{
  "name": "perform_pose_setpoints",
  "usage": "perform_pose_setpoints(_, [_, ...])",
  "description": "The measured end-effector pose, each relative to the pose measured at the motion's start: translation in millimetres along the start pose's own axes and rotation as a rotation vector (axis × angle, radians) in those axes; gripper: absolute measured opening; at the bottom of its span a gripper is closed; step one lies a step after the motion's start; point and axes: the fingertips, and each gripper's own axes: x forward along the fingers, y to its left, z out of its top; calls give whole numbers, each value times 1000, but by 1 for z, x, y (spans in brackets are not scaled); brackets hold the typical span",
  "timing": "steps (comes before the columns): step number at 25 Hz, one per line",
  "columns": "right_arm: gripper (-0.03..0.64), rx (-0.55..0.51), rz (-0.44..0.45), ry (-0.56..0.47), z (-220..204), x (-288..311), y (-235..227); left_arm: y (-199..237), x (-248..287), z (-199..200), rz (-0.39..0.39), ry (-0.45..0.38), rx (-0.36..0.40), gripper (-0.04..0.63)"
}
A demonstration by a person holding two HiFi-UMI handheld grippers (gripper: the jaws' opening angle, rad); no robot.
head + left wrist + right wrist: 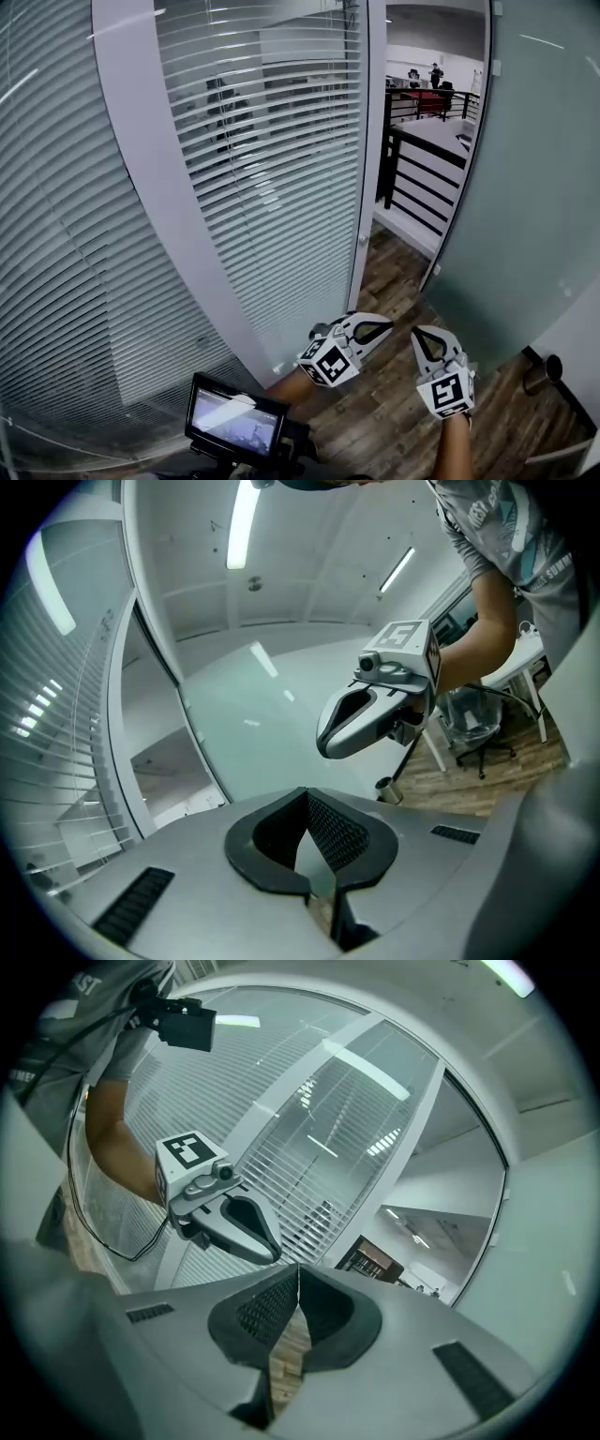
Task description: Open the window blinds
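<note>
Because glare and reflections lie across the glass, I can't read how far the white horizontal-slat window blinds (272, 159) are tilted. A dark shape shows among the slats high up, and I can't tell whether it stands behind them or is mirrored. Their tops run off the picture, and the wider left-hand stretch is cut off below by a small black-framed screen (234, 420).

The left hand-held gripper (373, 330) hangs low, just right of the foot of the narrower blind panel, near its frame but apart from it. Its jaws are clenched tip to tip with nothing between them. The right hand-held gripper (427, 337) sits just beside it, further from the blinds, likewise pinched together and empty.

A broad white upright post (155, 169) splits the two blind stretches. To the right a frosted glass door (534, 187) stands ajar, leaving a narrow gap with a black metal railing (422, 178) beyond. Both grippers are over bare dark wood-plank floor (394, 412) in front of that gap, with the door's edge close on the right.
</note>
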Motion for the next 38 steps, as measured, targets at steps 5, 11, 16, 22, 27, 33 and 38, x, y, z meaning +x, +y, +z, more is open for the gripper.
perform_pose_setpoints(5, [3, 106, 17, -26, 16, -8, 50, -43, -55, 11, 7, 33, 12, 5])
perform_pose_setpoints(11, [5, 167, 81, -62, 24, -10, 85, -86, -93, 28, 92, 106, 6, 5])
perform_pose_setpoints(16, [6, 182, 93, -43, 15, 61, 46, -42, -85, 1, 170, 159, -15, 5])
perform_pose_setpoints(22, [92, 267, 120, -38, -2, 130, 32, -9, -92, -27, 266, 224, -16, 5])
perform_pose_setpoints(27, [92, 345, 196, -43, -25, 171, 13, 12, -60, -44, 331, 288, -27, 5])
perform_pose_setpoints(33, [92, 423, 171, -64, -43, 179, 14, 4, -49, -59, 357, 331, -38, 5])
perform_pose_setpoints(38, [92, 267, 143, -64, -41, 183, 16, 14, -49, -62, 367, 348, -21, 5])
